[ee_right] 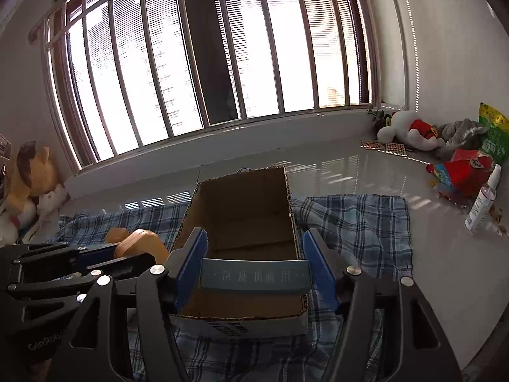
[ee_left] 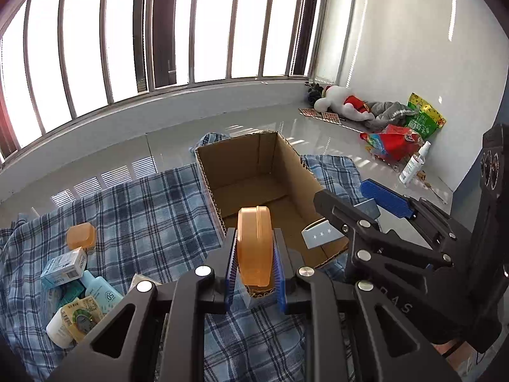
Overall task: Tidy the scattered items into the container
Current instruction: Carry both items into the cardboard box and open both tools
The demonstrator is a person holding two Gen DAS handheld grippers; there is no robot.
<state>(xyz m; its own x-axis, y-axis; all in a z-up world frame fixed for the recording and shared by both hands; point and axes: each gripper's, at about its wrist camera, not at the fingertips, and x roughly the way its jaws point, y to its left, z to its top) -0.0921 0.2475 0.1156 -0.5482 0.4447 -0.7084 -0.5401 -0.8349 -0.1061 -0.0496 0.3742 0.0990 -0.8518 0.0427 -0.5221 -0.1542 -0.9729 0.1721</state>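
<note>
An open cardboard box [ee_left: 264,172] [ee_right: 241,210] stands on a blue plaid cloth [ee_left: 152,210]. My left gripper [ee_left: 254,264] is shut on an orange plastic case [ee_left: 254,245], held upright over the box's near rim; the case also shows in the right wrist view [ee_right: 143,245]. My right gripper [ee_right: 254,273] is shut on a grey-blue flat box [ee_right: 254,275] above the box's near end; it also shows in the left wrist view [ee_left: 321,234]. A second orange case [ee_left: 81,235] and a heap of small packages and bottles [ee_left: 73,289] lie on the cloth at left.
Plush toys [ee_left: 346,105], snack bags [ee_left: 394,140] and a spray bottle [ee_left: 413,162] lie on the tiled floor by the right wall. A plush toy [ee_right: 28,178] sits at far left. A barred window [ee_left: 159,31] runs behind.
</note>
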